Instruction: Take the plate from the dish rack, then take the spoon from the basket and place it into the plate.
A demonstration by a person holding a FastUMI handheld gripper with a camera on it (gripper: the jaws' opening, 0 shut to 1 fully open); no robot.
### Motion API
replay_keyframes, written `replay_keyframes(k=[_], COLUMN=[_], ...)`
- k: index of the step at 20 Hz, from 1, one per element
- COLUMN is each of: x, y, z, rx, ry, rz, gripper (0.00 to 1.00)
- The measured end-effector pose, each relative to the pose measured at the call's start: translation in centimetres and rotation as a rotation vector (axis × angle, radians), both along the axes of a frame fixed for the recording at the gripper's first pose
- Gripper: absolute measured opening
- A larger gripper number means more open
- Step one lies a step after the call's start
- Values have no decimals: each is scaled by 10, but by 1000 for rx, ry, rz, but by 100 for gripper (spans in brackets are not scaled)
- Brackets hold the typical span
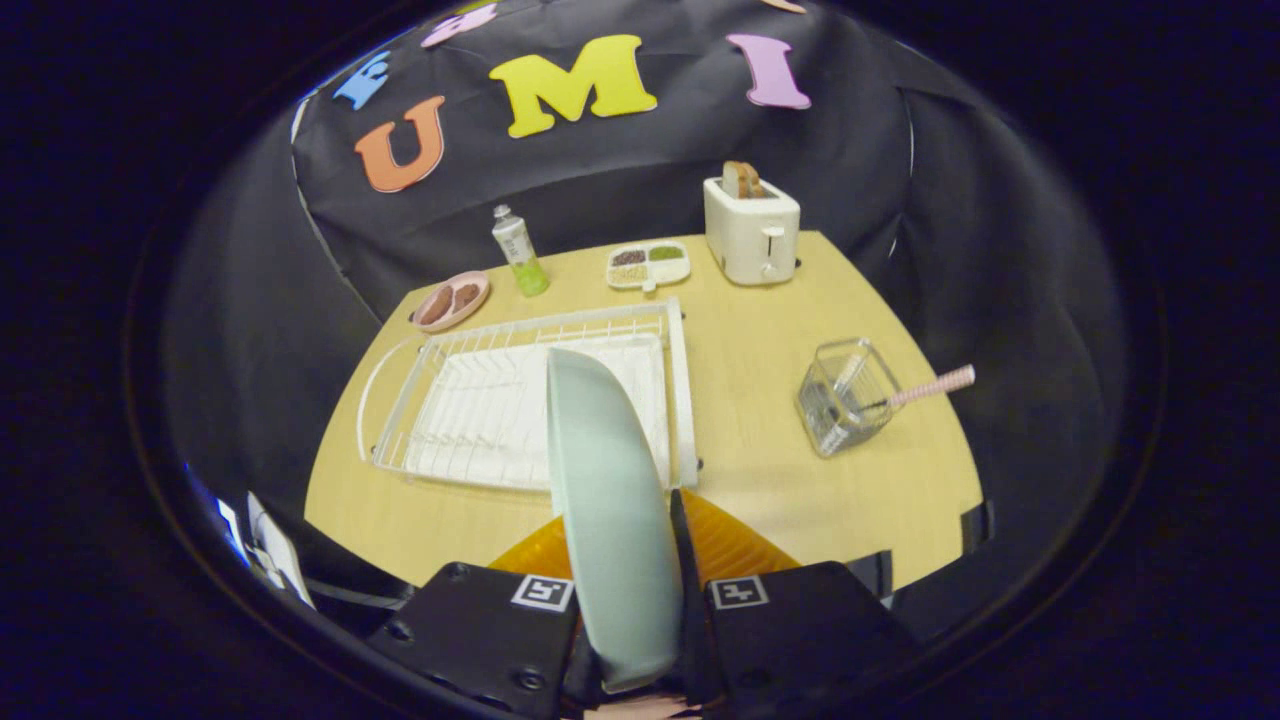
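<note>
Tongs (628, 620) are sitting low at the bottom centre of the frame, pointing forward over the near edge of the desk (780, 480), fingers drawn in narrowly and pressing from both sides on a pale green plate (605, 500). Plate is standing on edge between the fingers, tilting slightly, its upper rim reaching up in front of the dish rack (470, 400) near mid-frame. Rack is lying white and wire-built on the desk at centre left, beyond the fingers, a white tray under it. Right of centre, a clear basket (845, 400) is leaning on the desk, well apart from the rack; the spoon (925, 388) is resting in it with its striped pink handle sticking out toward the right. Along the far edge of the desk, upper centre: a white toaster (752, 232) with bread in the slots, a divided dish (648, 265) of food, a tube (519, 250) standing upright, and a pink saucer (451, 301) at upper left. Something orange and ribbed is showing just behind the fingers.
</note>
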State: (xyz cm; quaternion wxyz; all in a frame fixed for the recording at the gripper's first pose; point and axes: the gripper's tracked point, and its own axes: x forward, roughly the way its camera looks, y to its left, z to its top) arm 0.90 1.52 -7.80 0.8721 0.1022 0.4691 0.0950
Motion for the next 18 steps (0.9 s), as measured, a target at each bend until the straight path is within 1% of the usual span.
replay_keyframes(k=[2, 5, 7, 10, 12, 15, 18], x=[-24, -34, -31, -33, -28, -19, -11], y=[2, 7, 16, 31, 32, 29, 21], z=[-42, -84, -101, -111, -119, -123, -118], rx=[132, 274, 344, 466, 483, 472, 444], ry=[120, 242, 277, 336, 350, 345, 297], rz=[-17, -64, -89, -99, -118, -129, -124], gripper=[36, 35, 35, 36, 38, 57, 64])
